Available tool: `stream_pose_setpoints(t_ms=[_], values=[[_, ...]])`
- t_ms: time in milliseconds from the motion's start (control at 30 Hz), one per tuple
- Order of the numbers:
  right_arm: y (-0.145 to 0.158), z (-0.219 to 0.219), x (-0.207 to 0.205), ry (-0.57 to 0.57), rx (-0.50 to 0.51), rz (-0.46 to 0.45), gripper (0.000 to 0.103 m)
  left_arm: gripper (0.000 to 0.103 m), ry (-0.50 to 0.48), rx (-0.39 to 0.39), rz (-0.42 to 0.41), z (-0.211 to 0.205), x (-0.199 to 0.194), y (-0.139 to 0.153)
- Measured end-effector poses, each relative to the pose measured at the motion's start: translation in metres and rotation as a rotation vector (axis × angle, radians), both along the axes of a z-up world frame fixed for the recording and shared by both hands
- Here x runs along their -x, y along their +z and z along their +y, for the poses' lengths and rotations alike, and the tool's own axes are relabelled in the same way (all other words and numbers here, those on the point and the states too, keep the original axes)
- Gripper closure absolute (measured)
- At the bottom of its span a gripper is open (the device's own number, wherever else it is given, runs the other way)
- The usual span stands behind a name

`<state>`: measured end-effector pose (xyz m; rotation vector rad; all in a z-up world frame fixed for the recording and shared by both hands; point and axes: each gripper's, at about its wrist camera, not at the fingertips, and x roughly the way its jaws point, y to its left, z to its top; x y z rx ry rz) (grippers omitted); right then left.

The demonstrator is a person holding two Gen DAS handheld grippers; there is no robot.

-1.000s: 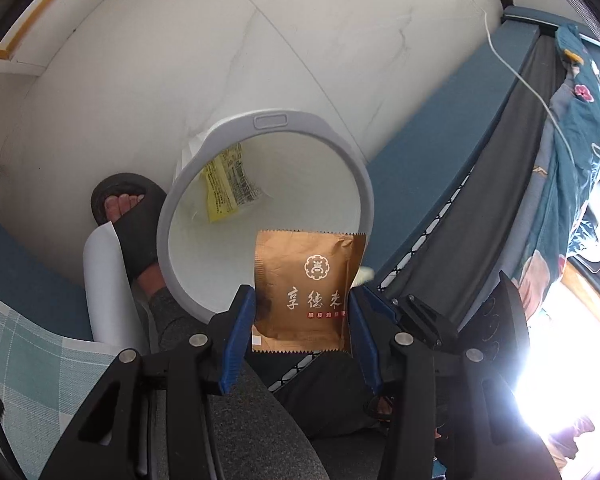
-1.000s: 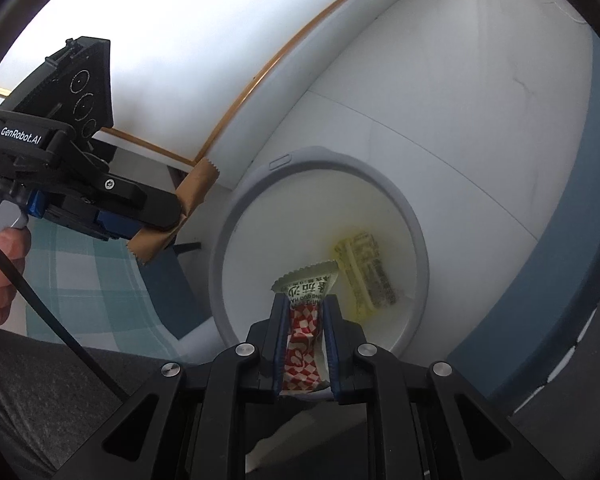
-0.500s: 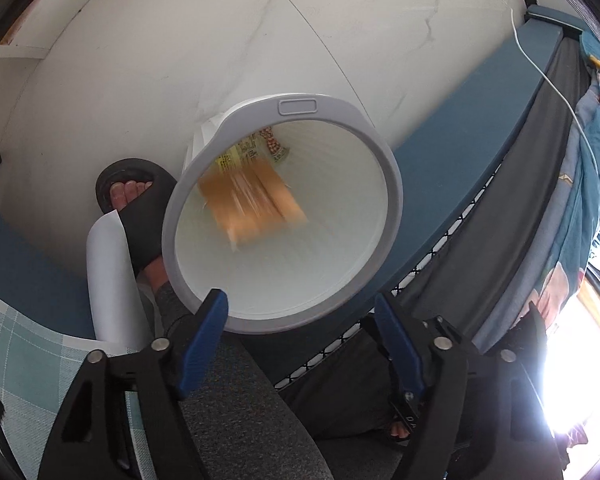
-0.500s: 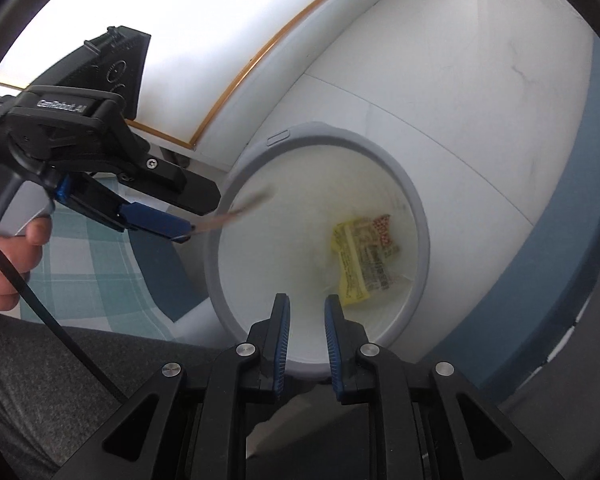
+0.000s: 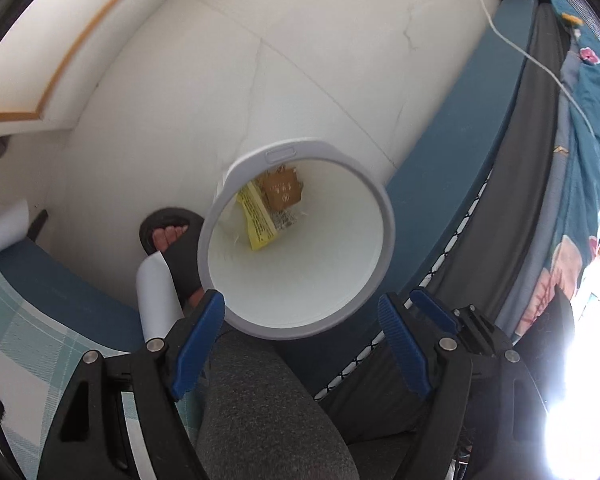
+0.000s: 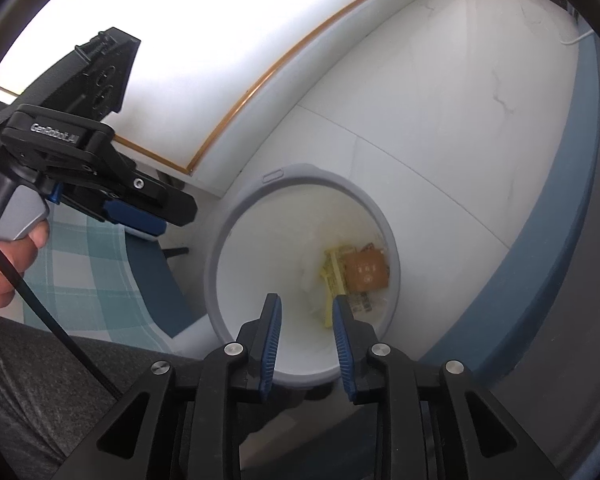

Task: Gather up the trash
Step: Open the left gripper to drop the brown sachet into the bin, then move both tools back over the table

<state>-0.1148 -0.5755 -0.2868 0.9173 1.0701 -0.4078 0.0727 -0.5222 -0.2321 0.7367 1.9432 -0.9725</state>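
A brown wrapper with pale printing lies flat at the bottom of the white bin, overlapping a yellow wrapper whose clear end shows a barcode. In the right wrist view the brown wrapper sits toward the bin's far right wall, the yellow wrapper just beside it on the left. The bin is round, with a pale grey rim and a small slot in the far edge, and stands on a white tiled floor.

Both pieces lie deep inside the bin, well apart from either pair of fingers. The left gripper hangs over the near rim with its blue-padded fingers spread wide and nothing between them. The right gripper stands over the near rim too; its fingers have just been opening, a narrow gap now, also empty.

A foot in a black sandal rests beside the bin, and a grey trouser leg runs below the left gripper.
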Motion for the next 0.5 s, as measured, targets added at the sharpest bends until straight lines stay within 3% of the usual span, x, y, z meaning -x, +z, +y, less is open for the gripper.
stream_pose_setpoints(t_ms=[133, 367, 500], values=[[0.011, 0.0, 0.0, 0.007, 0.008, -0.033, 0.071, 0.027, 0.015, 0.053, -0.063, 0.001, -0.007, 0.028], [0.048, -0.004, 0.001, -0.012, 0.066, -0.11, 0.064, 0.027, 0.045, 0.218, -0.285, 0.013, -0.013, 0.101], [0.076, -0.005, 0.003, -0.017, 0.117, -0.16, 0.06, 0.026, 0.063, 0.35, -0.474, 0.03, -0.009, 0.154]])
